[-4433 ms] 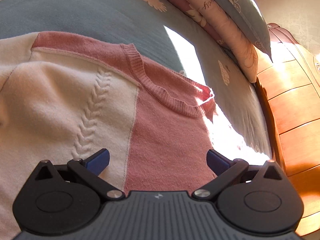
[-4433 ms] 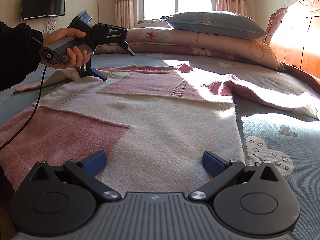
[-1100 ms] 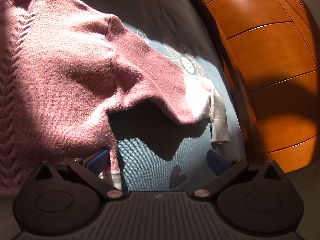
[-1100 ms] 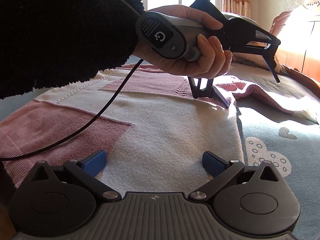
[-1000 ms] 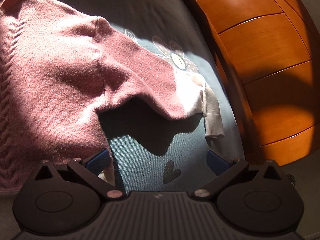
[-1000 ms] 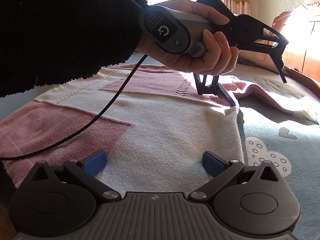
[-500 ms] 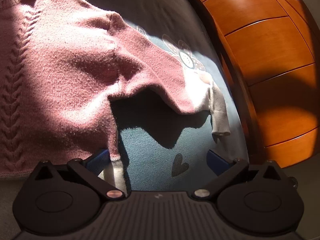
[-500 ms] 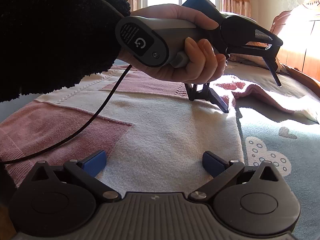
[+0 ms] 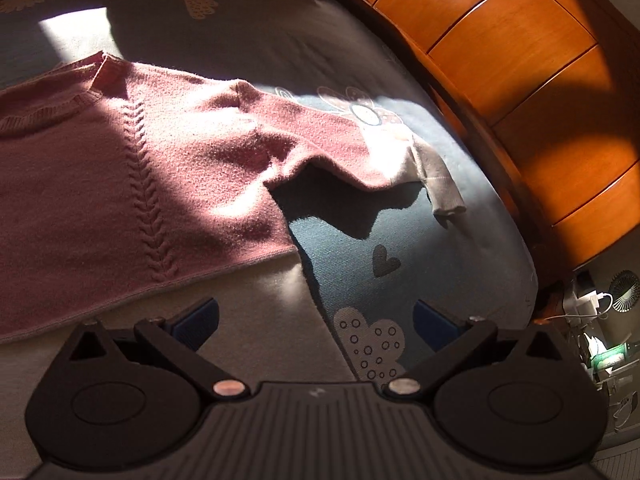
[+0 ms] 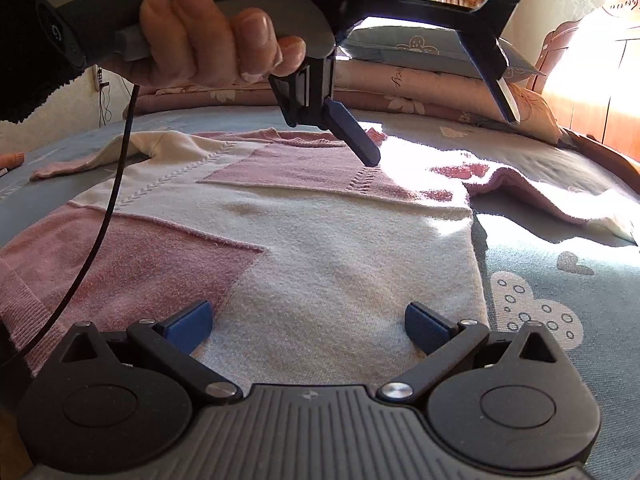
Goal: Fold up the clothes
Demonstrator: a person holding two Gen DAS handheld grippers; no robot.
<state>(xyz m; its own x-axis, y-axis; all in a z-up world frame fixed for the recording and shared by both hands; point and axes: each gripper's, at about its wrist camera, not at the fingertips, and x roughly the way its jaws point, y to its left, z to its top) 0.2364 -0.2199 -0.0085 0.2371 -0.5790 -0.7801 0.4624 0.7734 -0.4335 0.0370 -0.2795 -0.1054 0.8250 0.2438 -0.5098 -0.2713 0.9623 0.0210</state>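
Observation:
A pink and cream knitted sweater [image 10: 320,232] lies spread flat on the bed, neckline at the far end. One sleeve [image 9: 360,144] stretches right and ends in a cream cuff [image 9: 440,188]. It shows again as the sleeve [image 10: 540,196] in the right wrist view. My left gripper [image 9: 314,320] is open and empty, hovering above the sweater's side edge. In the right wrist view a hand [image 10: 208,32] holds this left gripper [image 10: 440,138] high over the sweater's chest. My right gripper [image 10: 308,326] is open, low over the cream hem, and holds nothing.
The blue-grey patterned bedsheet [image 9: 400,272] lies bare to the right of the sweater. A wooden bed board [image 9: 520,60] runs along the right side. Stacked pillows [image 10: 420,80] sit at the far end. A black cable [image 10: 108,200] hangs from the left gripper across the sweater.
The left gripper has lifted and pulled back from the sleeve's armpit, closer to the right gripper's camera, so more of the sweater shows. The right gripper has stayed still.

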